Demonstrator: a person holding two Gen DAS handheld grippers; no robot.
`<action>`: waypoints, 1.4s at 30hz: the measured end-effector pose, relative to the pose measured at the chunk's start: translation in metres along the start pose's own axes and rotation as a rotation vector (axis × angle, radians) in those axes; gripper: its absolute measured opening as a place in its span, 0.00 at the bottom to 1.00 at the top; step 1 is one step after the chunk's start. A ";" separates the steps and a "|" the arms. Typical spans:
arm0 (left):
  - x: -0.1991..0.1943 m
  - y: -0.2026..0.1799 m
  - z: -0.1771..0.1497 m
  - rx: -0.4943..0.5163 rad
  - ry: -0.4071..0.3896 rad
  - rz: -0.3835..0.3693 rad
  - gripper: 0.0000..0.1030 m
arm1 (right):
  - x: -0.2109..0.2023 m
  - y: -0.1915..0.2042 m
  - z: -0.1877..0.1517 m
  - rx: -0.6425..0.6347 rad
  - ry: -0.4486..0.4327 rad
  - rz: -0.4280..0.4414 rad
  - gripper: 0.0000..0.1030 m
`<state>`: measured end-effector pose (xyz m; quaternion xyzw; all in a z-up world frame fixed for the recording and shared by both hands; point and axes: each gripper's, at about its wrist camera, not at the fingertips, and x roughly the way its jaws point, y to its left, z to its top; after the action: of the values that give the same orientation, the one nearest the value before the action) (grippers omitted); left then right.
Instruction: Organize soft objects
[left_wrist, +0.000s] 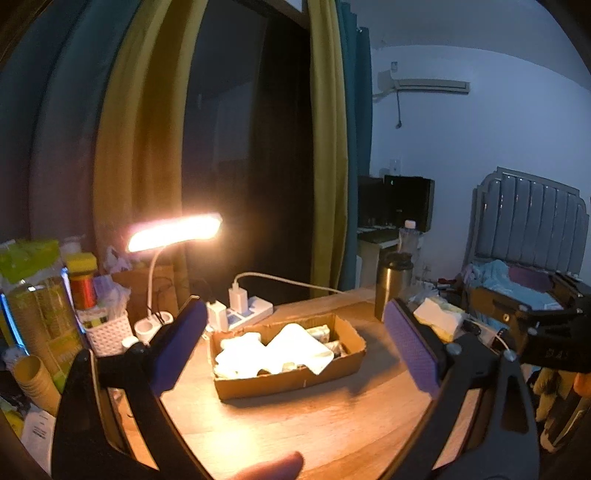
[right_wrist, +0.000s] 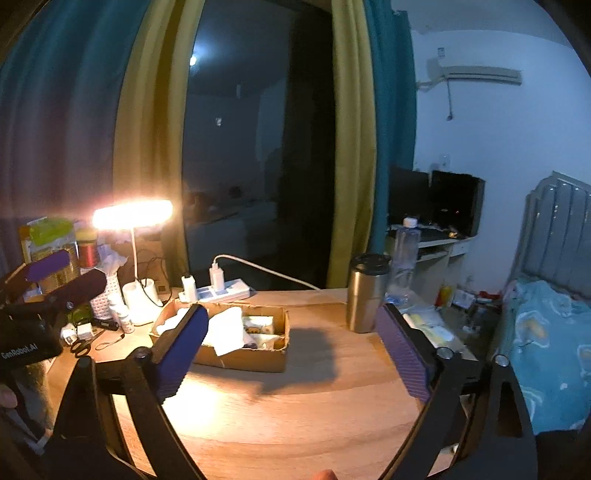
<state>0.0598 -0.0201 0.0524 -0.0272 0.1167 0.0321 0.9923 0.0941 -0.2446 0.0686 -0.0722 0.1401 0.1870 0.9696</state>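
Note:
A shallow cardboard box (left_wrist: 291, 380) sits on the wooden table (left_wrist: 295, 435) under the lamp. It holds white cloths (left_wrist: 284, 350) and small soft packets (left_wrist: 325, 334). It also shows in the right wrist view (right_wrist: 251, 363), with the cloths (right_wrist: 225, 328) inside. My left gripper (left_wrist: 295, 350) is open and empty, held above the table in front of the box. My right gripper (right_wrist: 291, 354) is open and empty, to the right of the box. The left gripper (right_wrist: 62, 273) shows at the left edge of the right wrist view. White and yellow soft items (left_wrist: 439, 317) lie at the table's right edge.
A lit desk lamp (left_wrist: 173, 232) stands at the back left beside a power strip (left_wrist: 243, 312) with chargers. A steel tumbler (left_wrist: 391, 284) and a water bottle (right_wrist: 404, 258) stand at the back right. Clutter and a white basket (left_wrist: 109, 332) fill the left. A bed (right_wrist: 546, 350) lies right.

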 end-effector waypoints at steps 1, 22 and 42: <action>-0.005 0.000 0.002 0.001 -0.008 0.000 0.95 | -0.004 -0.001 0.001 0.003 -0.005 -0.005 0.94; -0.045 0.004 0.020 0.006 -0.047 0.020 0.95 | -0.039 0.006 0.012 0.001 -0.060 -0.016 0.94; -0.046 0.002 0.019 0.003 -0.043 0.014 0.95 | -0.039 0.006 0.013 0.006 -0.061 -0.017 0.94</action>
<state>0.0190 -0.0199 0.0818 -0.0241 0.0958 0.0397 0.9943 0.0598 -0.2498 0.0917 -0.0645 0.1106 0.1806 0.9752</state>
